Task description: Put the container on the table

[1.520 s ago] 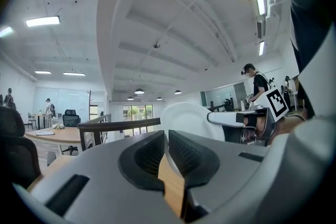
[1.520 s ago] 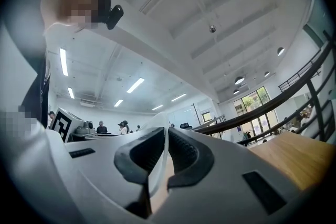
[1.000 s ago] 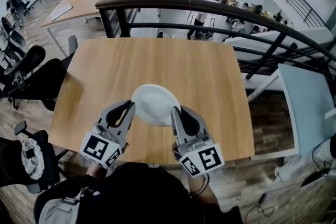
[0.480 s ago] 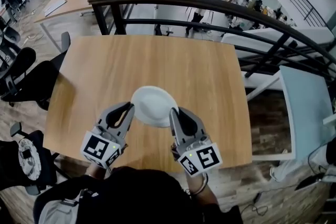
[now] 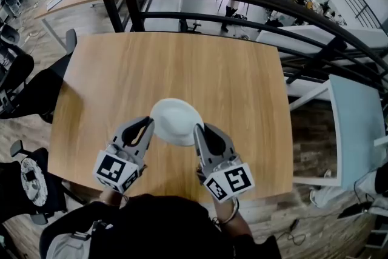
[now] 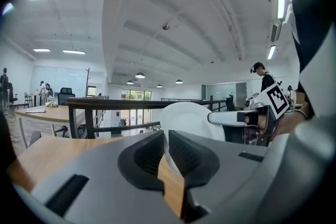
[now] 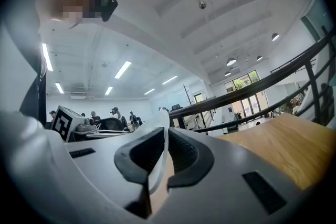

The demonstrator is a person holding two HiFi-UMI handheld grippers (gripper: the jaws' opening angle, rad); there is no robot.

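Head view from above shows a white container (image 5: 176,121) held over the near half of the wooden table (image 5: 182,57), carried between the two tools. The left gripper (image 5: 148,125) pinches its left edge and the right gripper (image 5: 199,129) pinches the opposite edge. Each gripper view confirms this: the jaws are closed down tight with only the thin white rim between the dark ribbed pads. From where I stand I cannot say whether the base already touches the wood or hangs just above it; in the left gripper view it seems to sit a little clear of the surface.

It looks like a light thing to handle, a shallow, thin-walled bowl of plastic or pressed paper. In the right gripper view the wall is barely thicker than a card and seems to bend slightly where the pads squeeze it. I judge it soft at the rim, not brittle, and smooth enough to slide out of a loose pinch.

The rim is the only sensible hold, and the two opposite points used now keep it level. A one-sided grip would likely let it droop or twist. Firm but modest pressure should do, since a hard squeeze could crease the edge.
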